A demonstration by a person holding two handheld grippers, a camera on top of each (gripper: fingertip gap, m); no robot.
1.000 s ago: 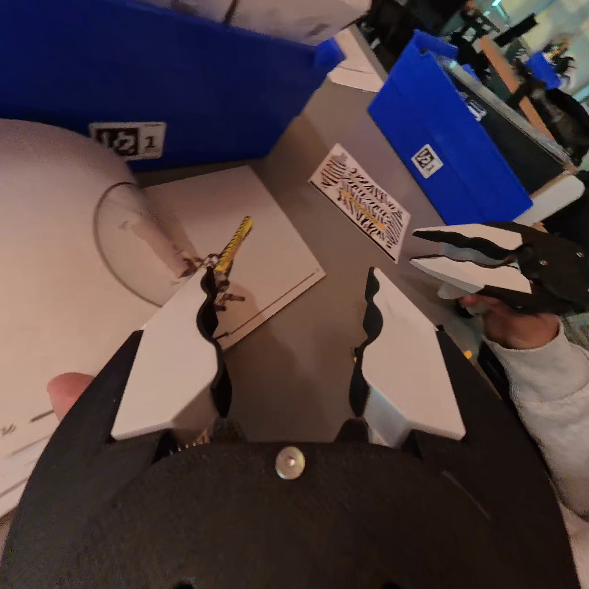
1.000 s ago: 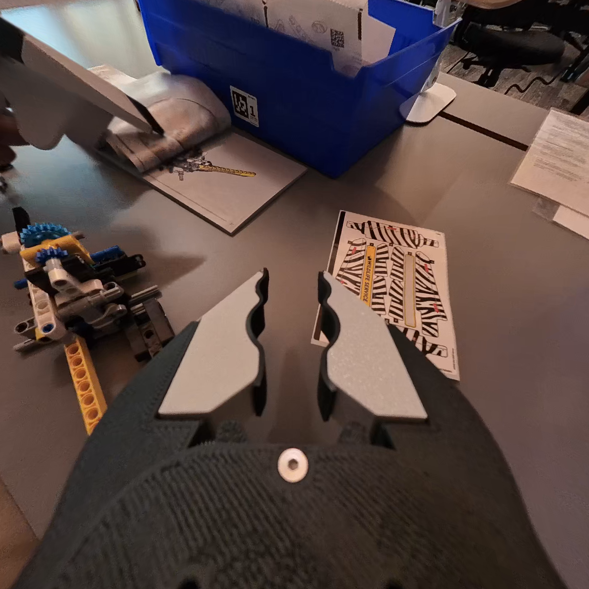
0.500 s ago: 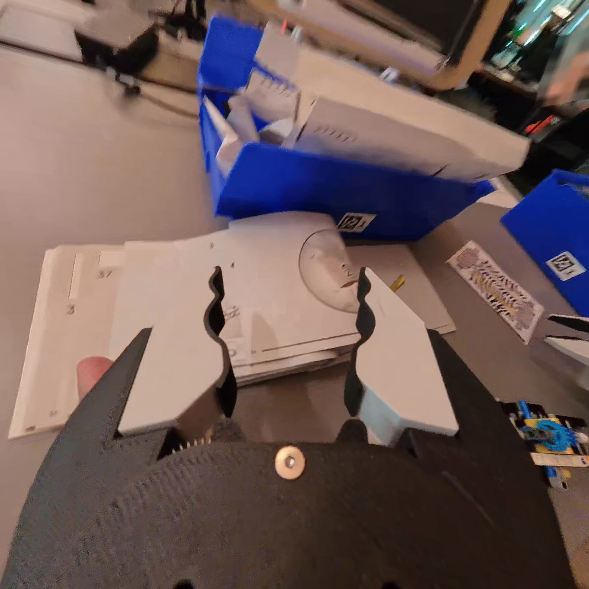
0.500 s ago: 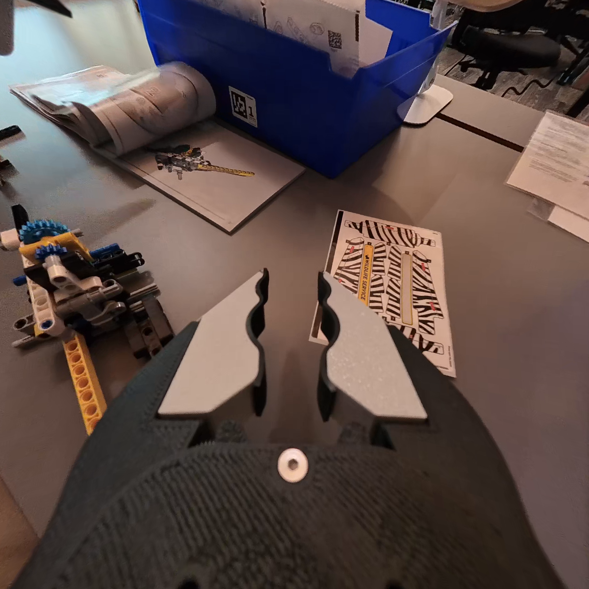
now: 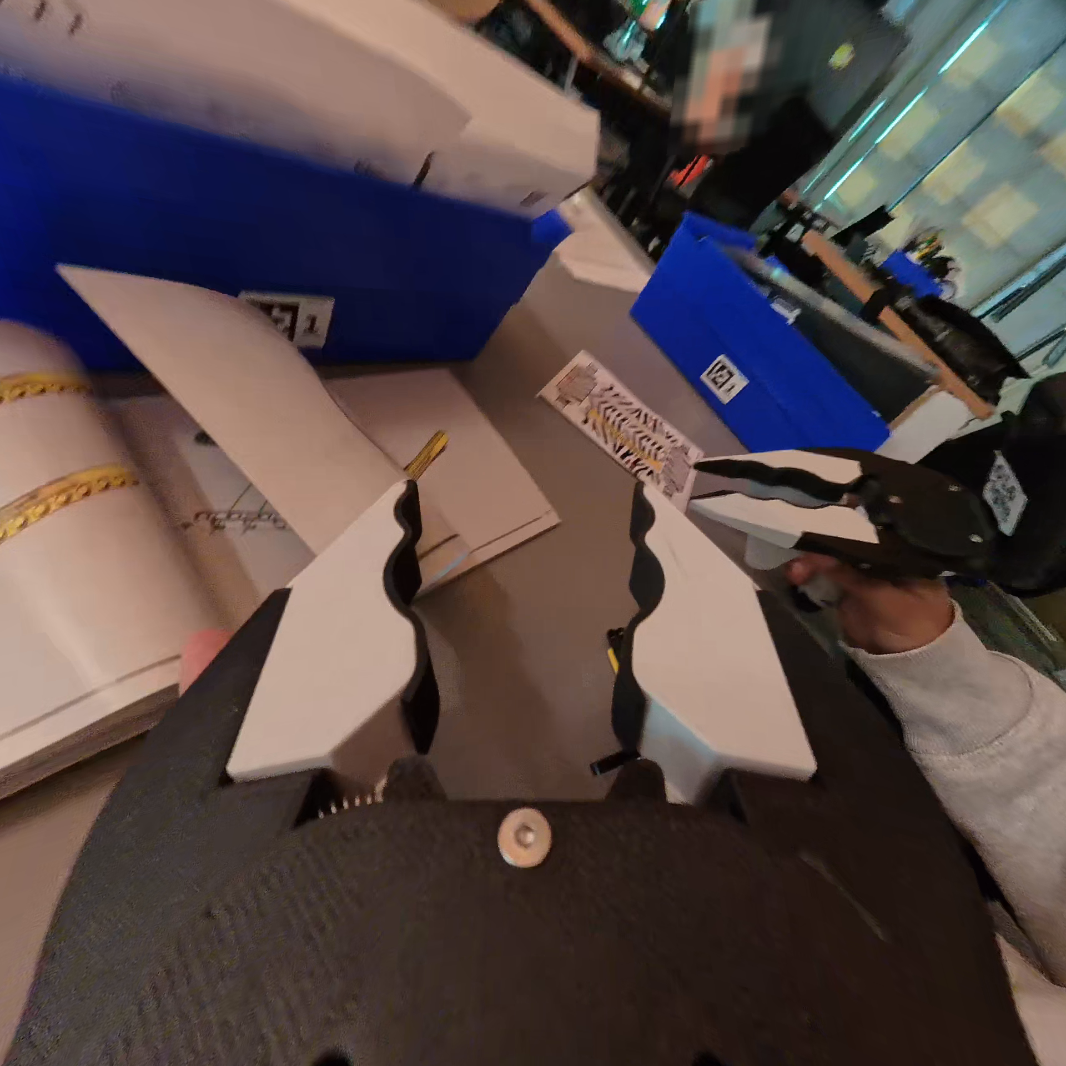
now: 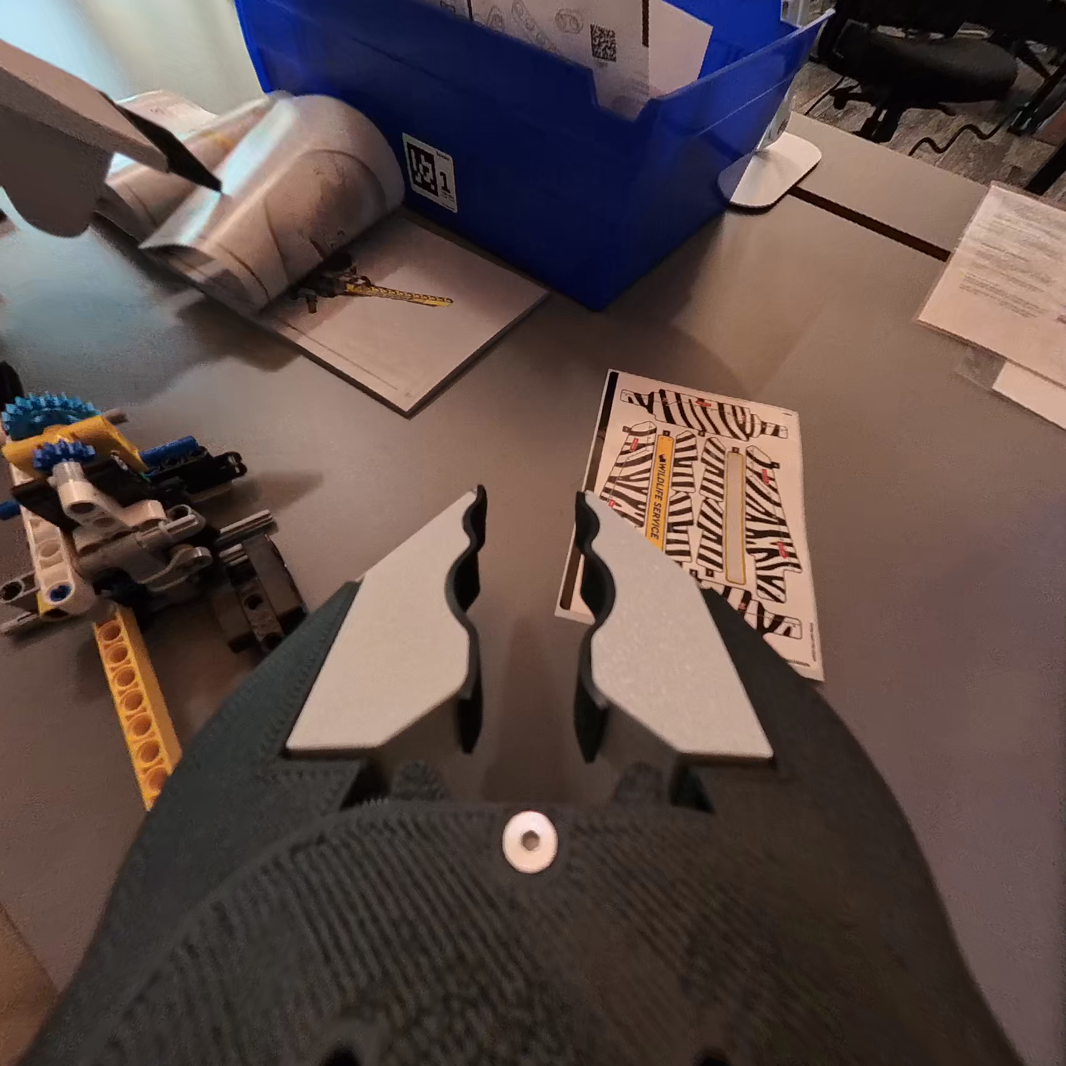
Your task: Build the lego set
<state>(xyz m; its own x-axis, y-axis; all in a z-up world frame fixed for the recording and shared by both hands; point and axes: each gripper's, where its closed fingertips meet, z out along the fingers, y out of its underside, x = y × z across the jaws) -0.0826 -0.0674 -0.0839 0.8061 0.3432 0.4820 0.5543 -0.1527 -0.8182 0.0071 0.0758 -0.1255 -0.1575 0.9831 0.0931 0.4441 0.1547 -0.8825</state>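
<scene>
The half-built lego model (image 6: 109, 519), with blue gears, grey and black beams and a long yellow beam, lies on the grey table (image 6: 865, 577) at the left of the right wrist view. The instruction booklet (image 6: 375, 329) lies open in front of the blue bin (image 6: 548, 150), its pages curled up. My left gripper (image 5: 522, 496) is open and empty, its left fingertip at a lifted page (image 5: 231, 392). One of its fingers (image 6: 115, 132) shows on the curled pages in the right wrist view. My right gripper (image 6: 530, 499) is open and empty, hovering between model and sticker sheet (image 6: 704, 507); it also shows in the left wrist view (image 5: 709, 484).
A second blue bin (image 5: 750, 357) stands at the far right. Loose papers (image 6: 1009, 271) and a white monitor foot (image 6: 773, 167) lie beyond the sticker sheet (image 5: 629, 444). A person's sleeve (image 5: 980, 750) crosses the right of the left wrist view.
My left gripper swung away to the left of the booklet and came back to it; the pages now stand up and curl differently. My right gripper has hardly moved.
</scene>
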